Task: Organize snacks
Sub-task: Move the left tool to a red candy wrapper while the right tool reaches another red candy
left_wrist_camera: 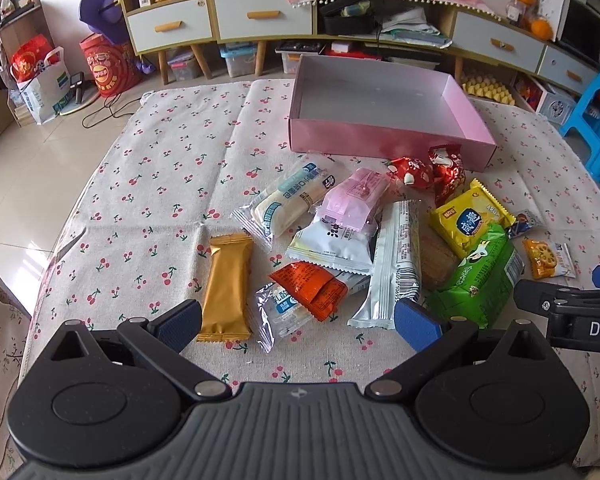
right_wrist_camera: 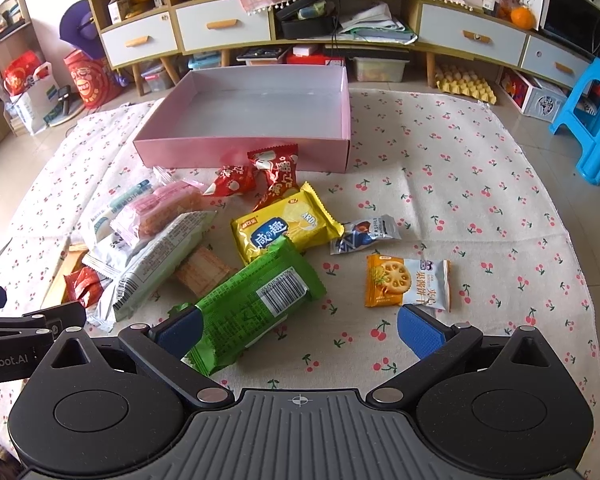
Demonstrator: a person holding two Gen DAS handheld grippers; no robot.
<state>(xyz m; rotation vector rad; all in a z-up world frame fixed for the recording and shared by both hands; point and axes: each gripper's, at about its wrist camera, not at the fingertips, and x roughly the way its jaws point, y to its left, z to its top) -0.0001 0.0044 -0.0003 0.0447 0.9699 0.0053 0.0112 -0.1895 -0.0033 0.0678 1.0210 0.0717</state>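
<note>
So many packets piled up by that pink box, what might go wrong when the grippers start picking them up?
The packets overlap: the white packet lies across others, so lifting one may drag its neighbours. The green packet lies against the right gripper's left finger, so closing might catch only its edge. The two red packets crowd the pink box's front wall, leaving little room for fingers.

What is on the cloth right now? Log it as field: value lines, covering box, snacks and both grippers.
box: pink box, nothing visible inside, at far side of cherry-print cloth
snacks: all loose on cloth, none boxed
nearest left gripper: gold packet
nearest right gripper: green packet, touching its left finger
apart from pile: orange biscuit packet
grippers: both open, holding nothing
</note>
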